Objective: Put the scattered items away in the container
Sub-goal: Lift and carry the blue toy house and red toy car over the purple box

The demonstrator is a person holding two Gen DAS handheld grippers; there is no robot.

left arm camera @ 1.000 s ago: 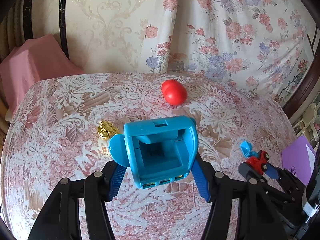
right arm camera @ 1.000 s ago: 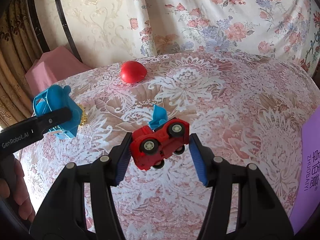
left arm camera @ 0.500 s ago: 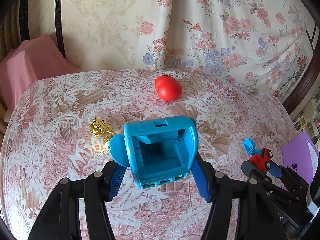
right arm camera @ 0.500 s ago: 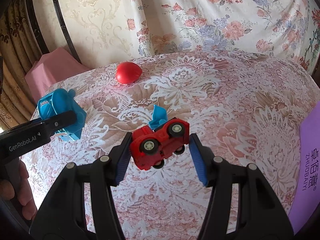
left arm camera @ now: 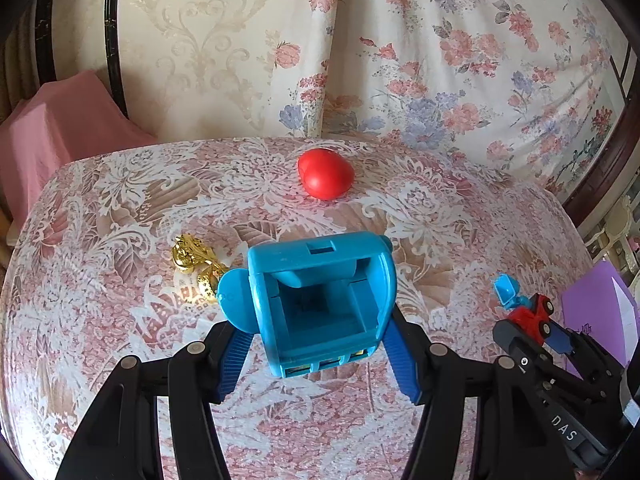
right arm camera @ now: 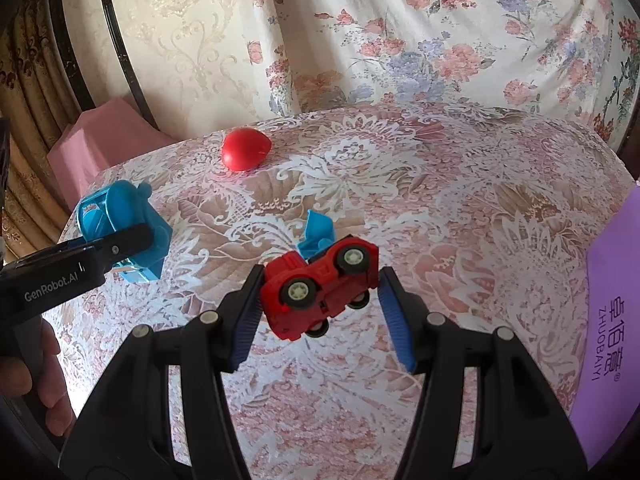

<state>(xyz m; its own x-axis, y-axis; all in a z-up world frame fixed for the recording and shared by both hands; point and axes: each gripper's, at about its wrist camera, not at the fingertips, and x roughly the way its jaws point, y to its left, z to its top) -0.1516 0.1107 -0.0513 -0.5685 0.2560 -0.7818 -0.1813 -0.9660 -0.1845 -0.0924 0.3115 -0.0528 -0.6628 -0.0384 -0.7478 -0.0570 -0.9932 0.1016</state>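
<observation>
Above the floral-clothed bench [left arm camera: 120, 208], the left claw [left arm camera: 316, 340] is clamped on a blue plastic toy box [left arm camera: 316, 300], its blue pads pressing both side walls. The box is carried with its open mouth turned toward the wrist camera, which shows the cavity holds nothing loose; only moulded blue inner walls appear. Held so, it looks ready either to take something in or to be carried off itself.

To the right of the blue box, the right claw [right arm camera: 320, 276] grips a red toy truck [right arm camera: 320, 280], tipped on its side so the cream wheels face the camera and a small blue scoop [right arm camera: 318, 232] juts from its far end. The side-on pinch seems chosen because the flat cab faces give the pads a firm seat.

Beyond the blue box, near the bench's far edge, lies a red heart-shaped toy [left arm camera: 325, 174]. Just left of the box, a gold trinket [left arm camera: 192, 256] rests on the cloth. Far right of the box sits a purple container [right arm camera: 608, 320] with printed lettering, only its flat face in view; its inside is hidden, so I cannot tell what it holds. That is probably the tidying container, and both loose items remain outside it.
</observation>
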